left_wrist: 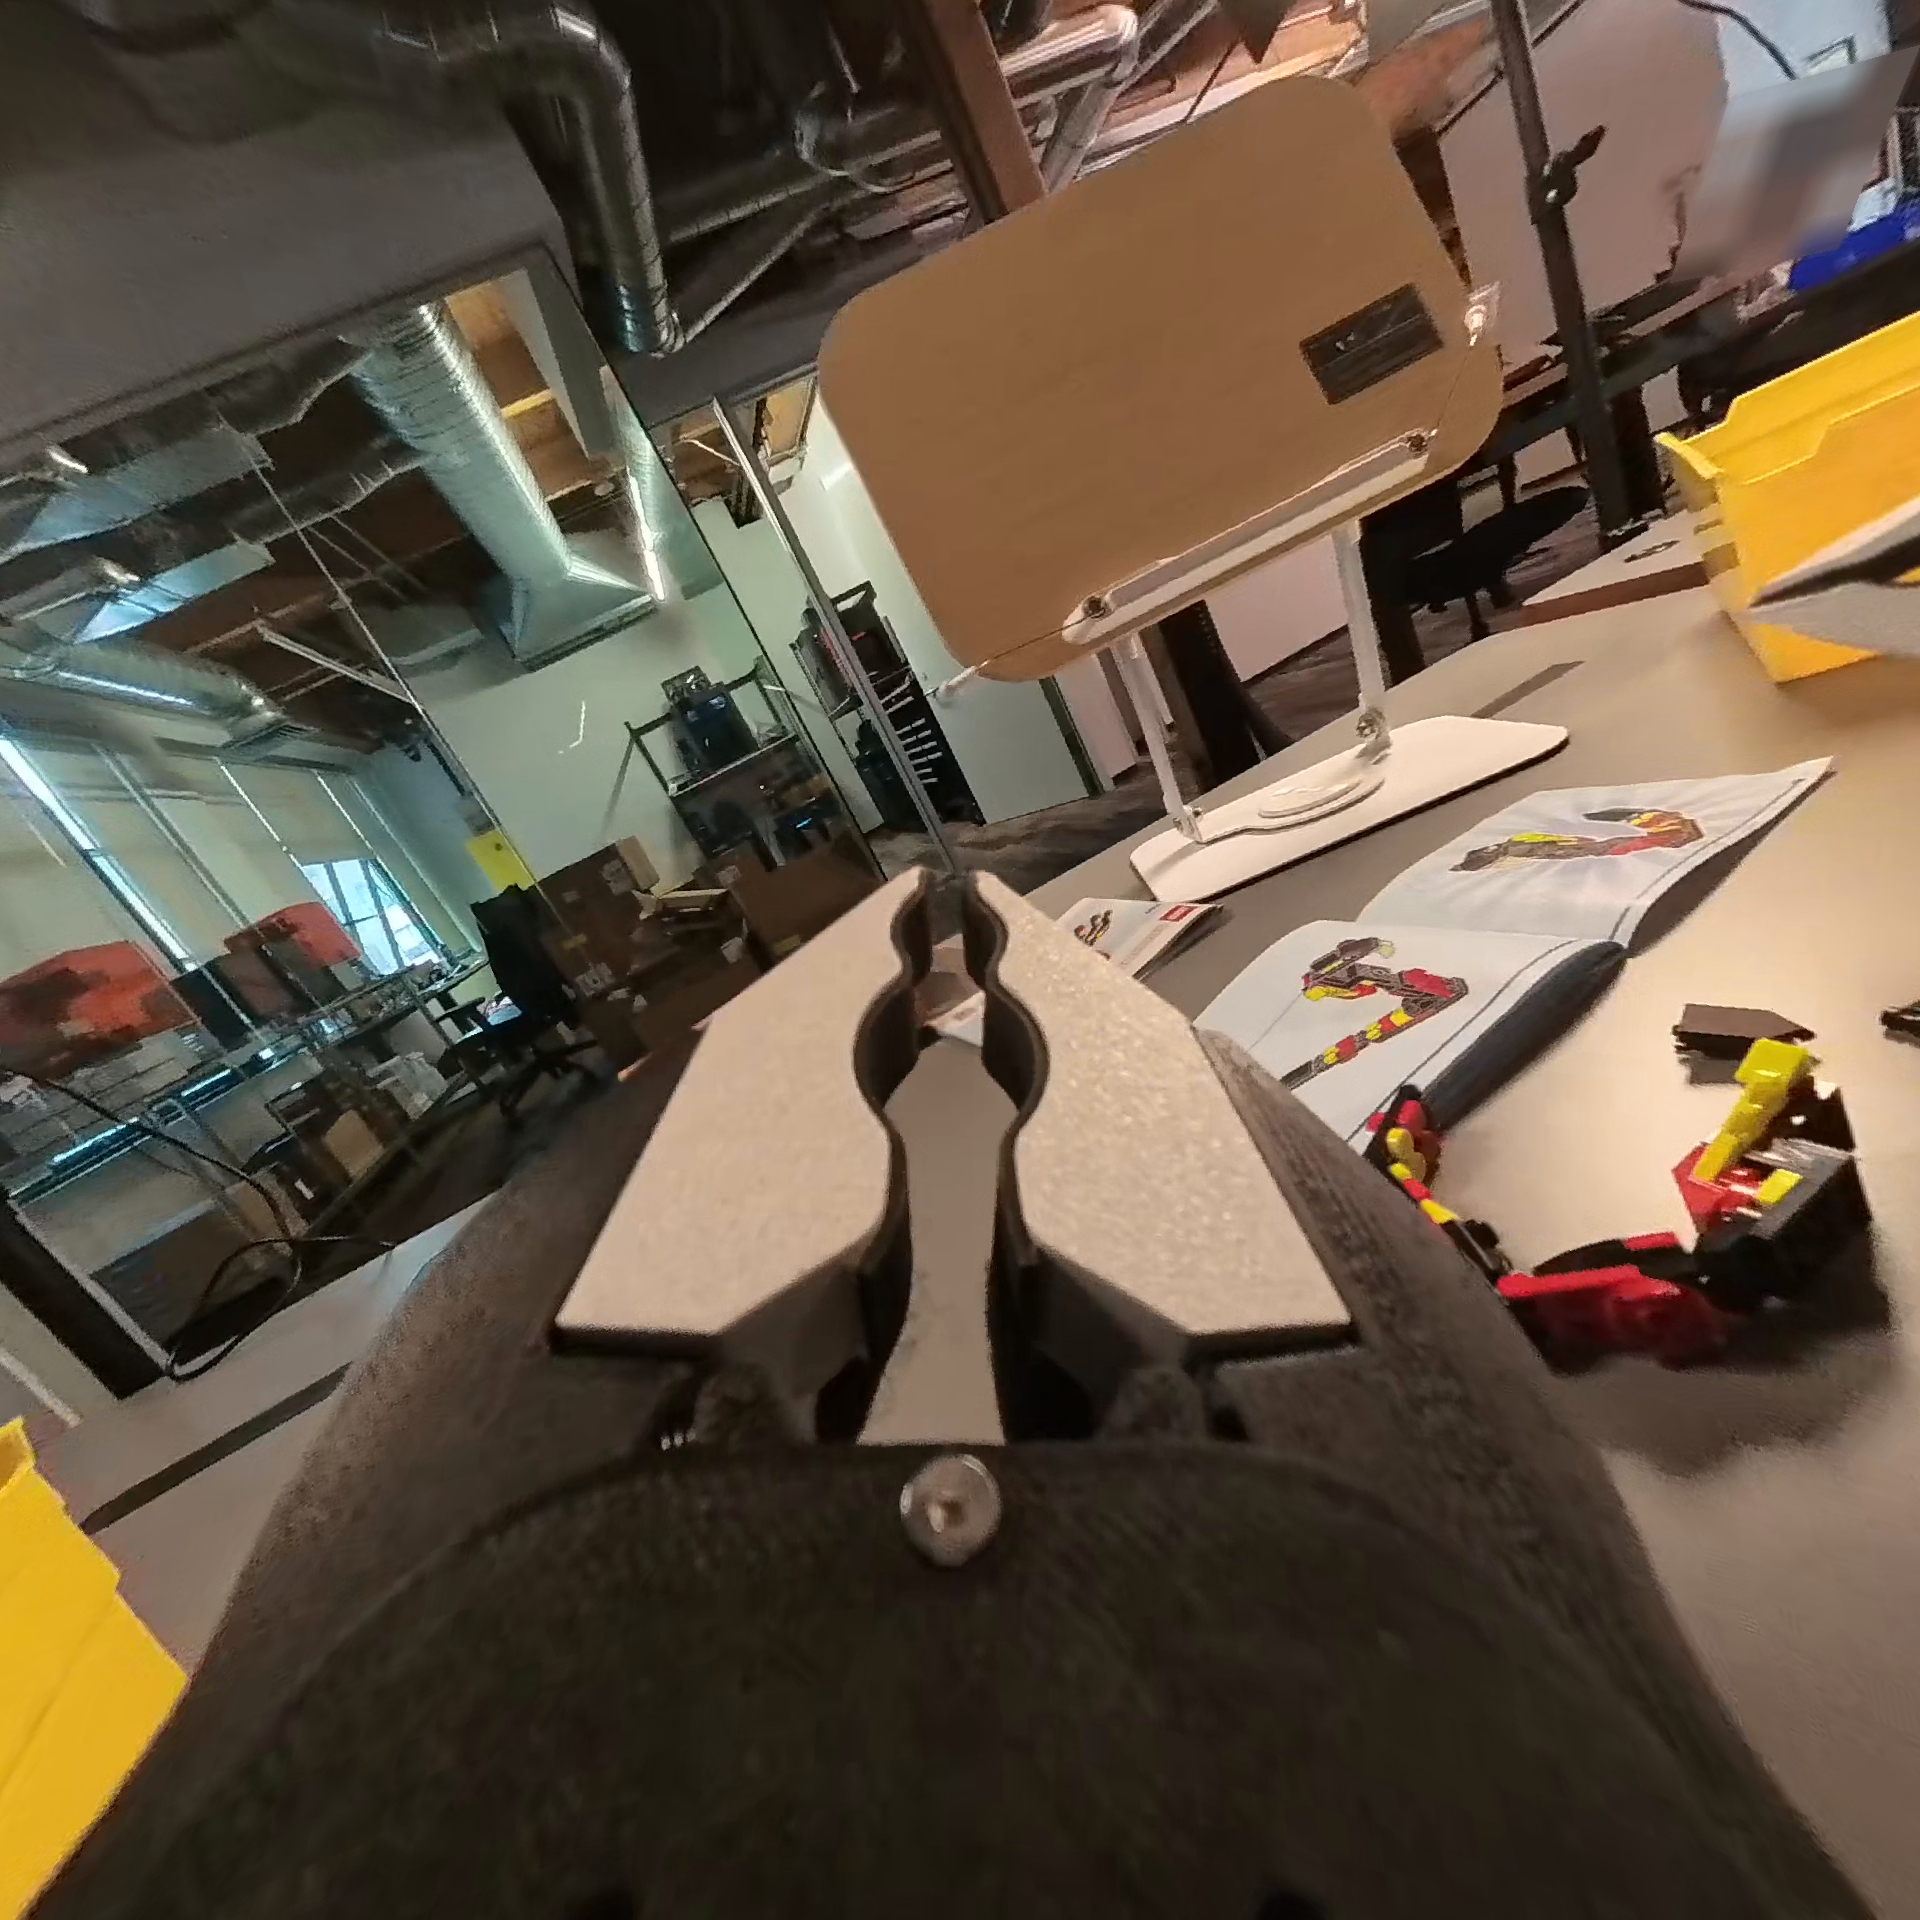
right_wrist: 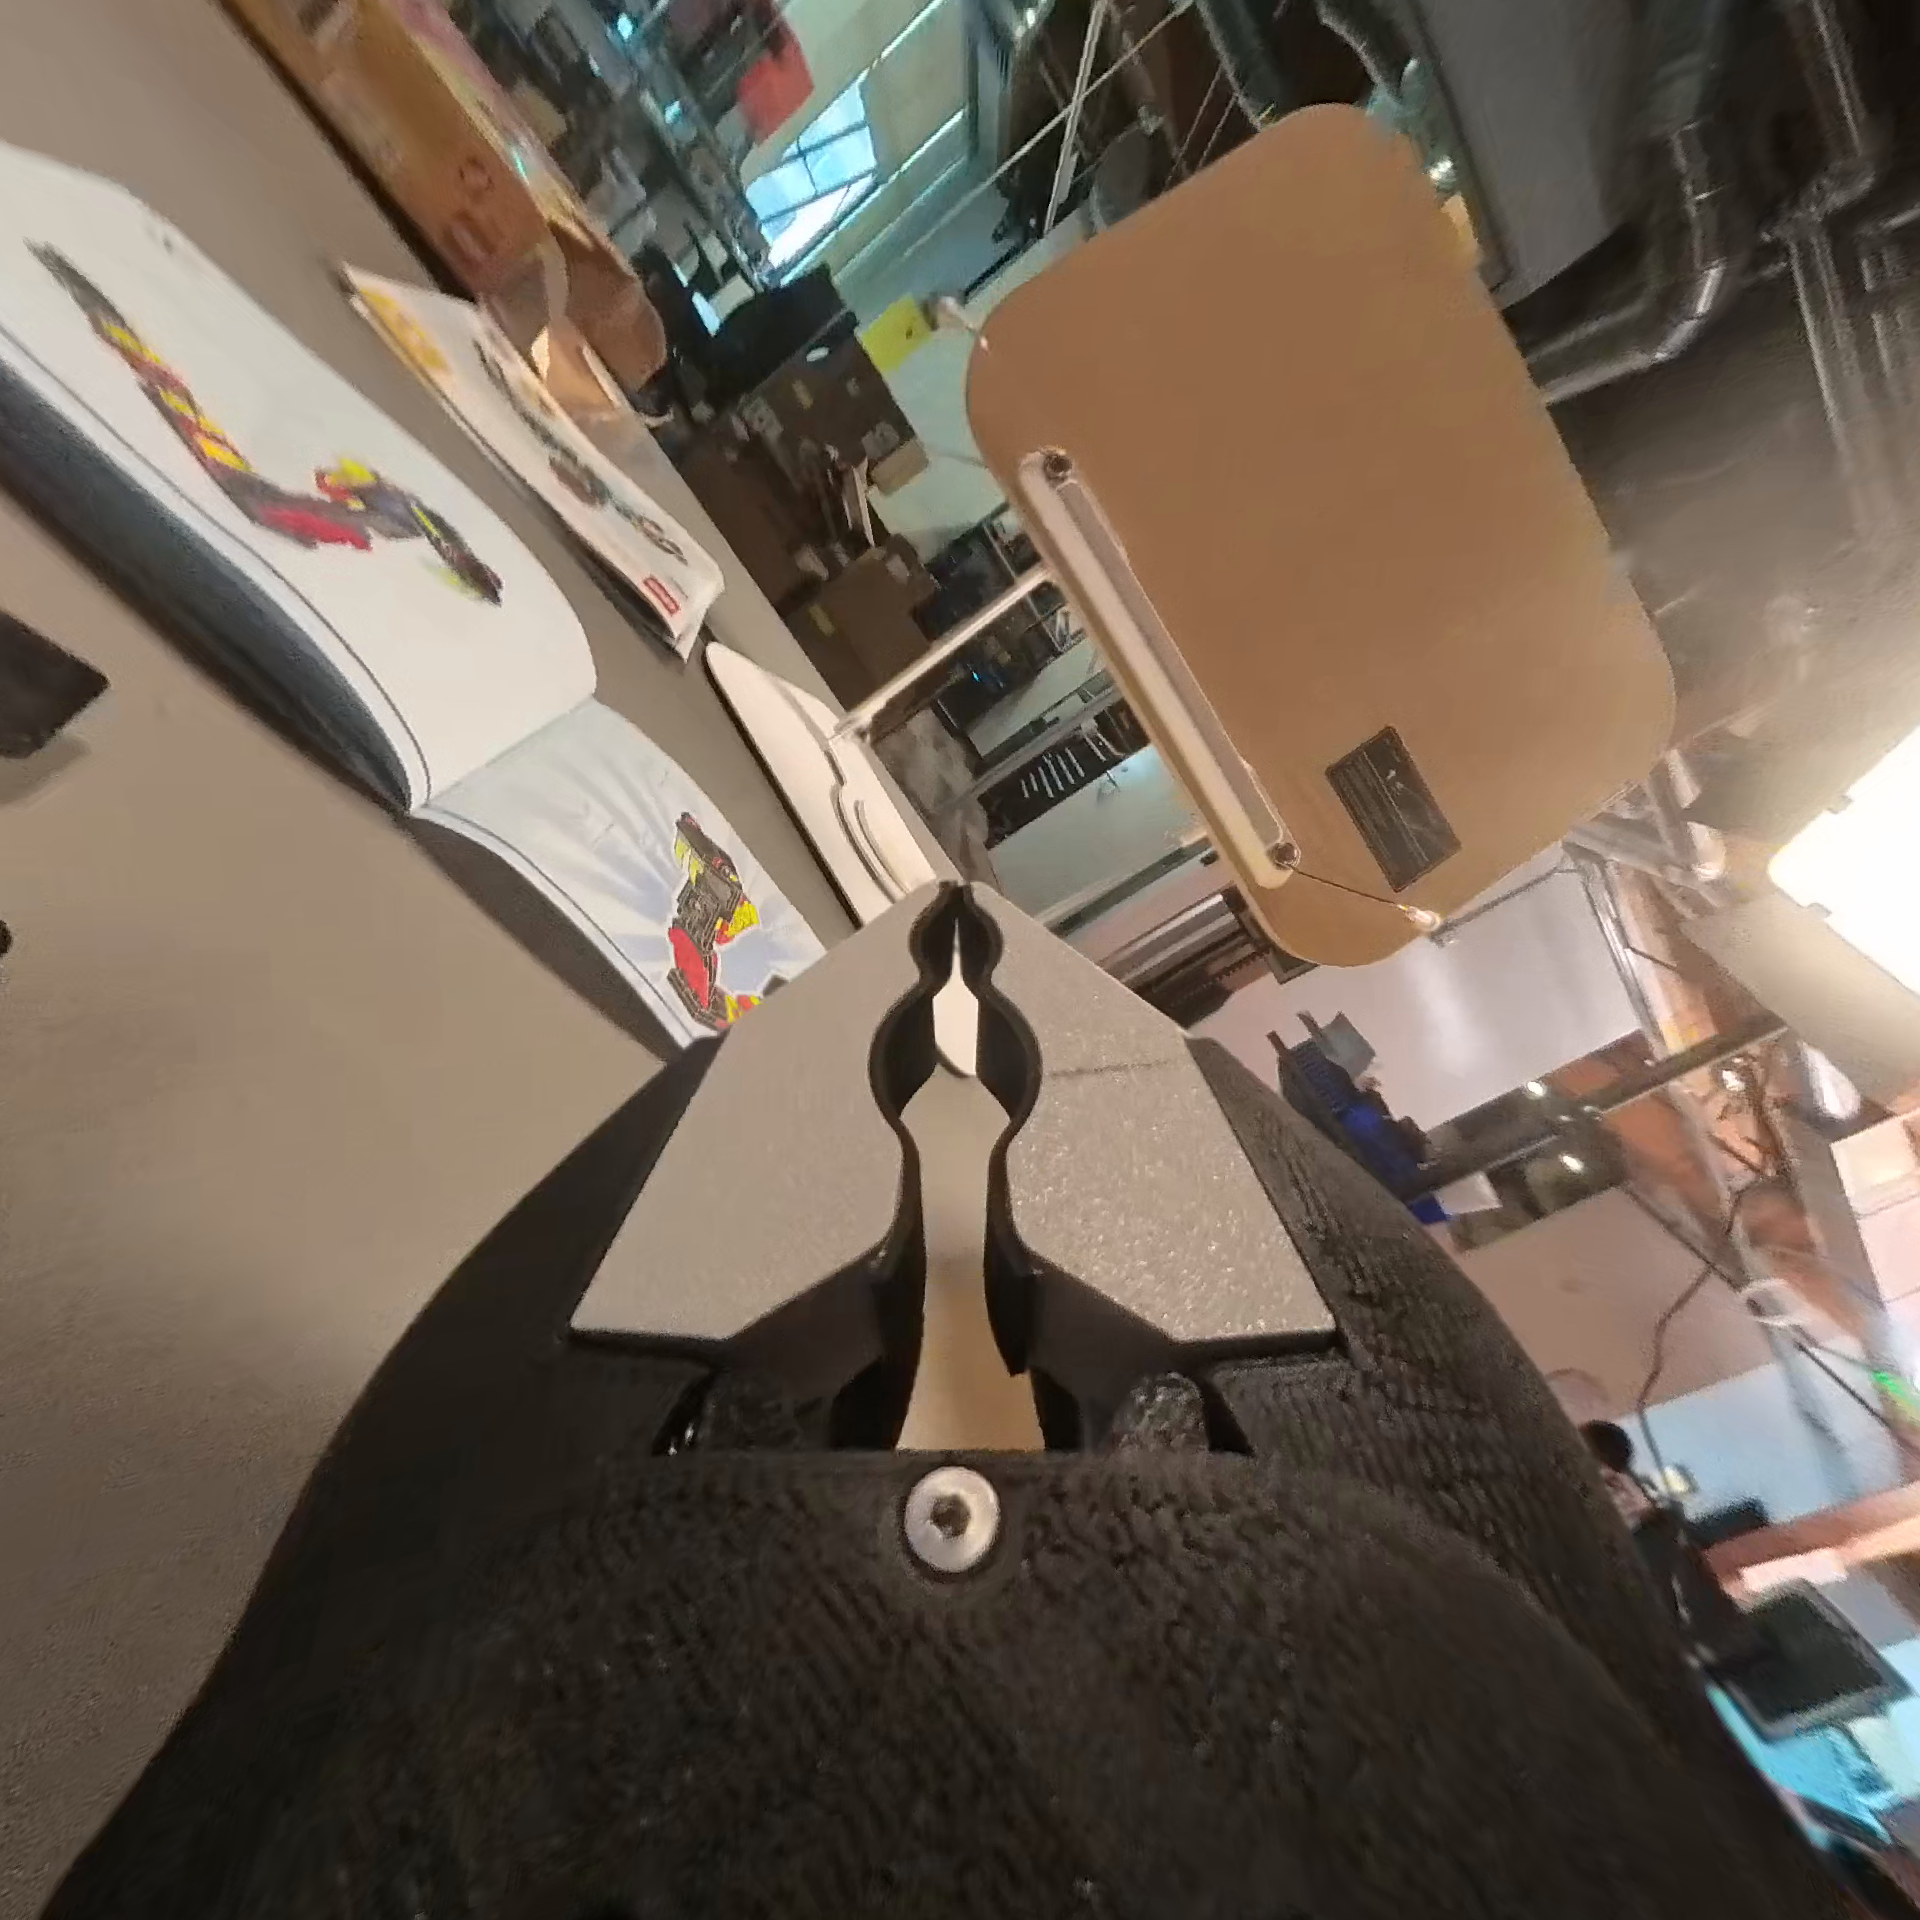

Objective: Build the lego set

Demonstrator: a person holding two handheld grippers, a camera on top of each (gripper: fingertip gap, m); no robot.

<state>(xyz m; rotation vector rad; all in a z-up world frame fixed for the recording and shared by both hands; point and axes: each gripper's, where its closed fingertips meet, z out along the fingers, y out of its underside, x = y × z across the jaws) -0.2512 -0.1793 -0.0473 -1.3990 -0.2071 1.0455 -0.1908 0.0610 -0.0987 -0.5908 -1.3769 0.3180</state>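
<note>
Both tongs, left (left_wrist: 945,896) and right (right_wrist: 956,902), are closed on nothing and aimed off the tabletop (left_wrist: 1558,1558). My risk: swinging down blind and scattering the half-built lego model (left_wrist: 1704,1226), right of the left tongs (a loose black piece (left_wrist: 1737,1031) lies beyond). Open manual (right_wrist: 312,540) and stand (left_wrist: 1143,416) crowd the far side.
</note>
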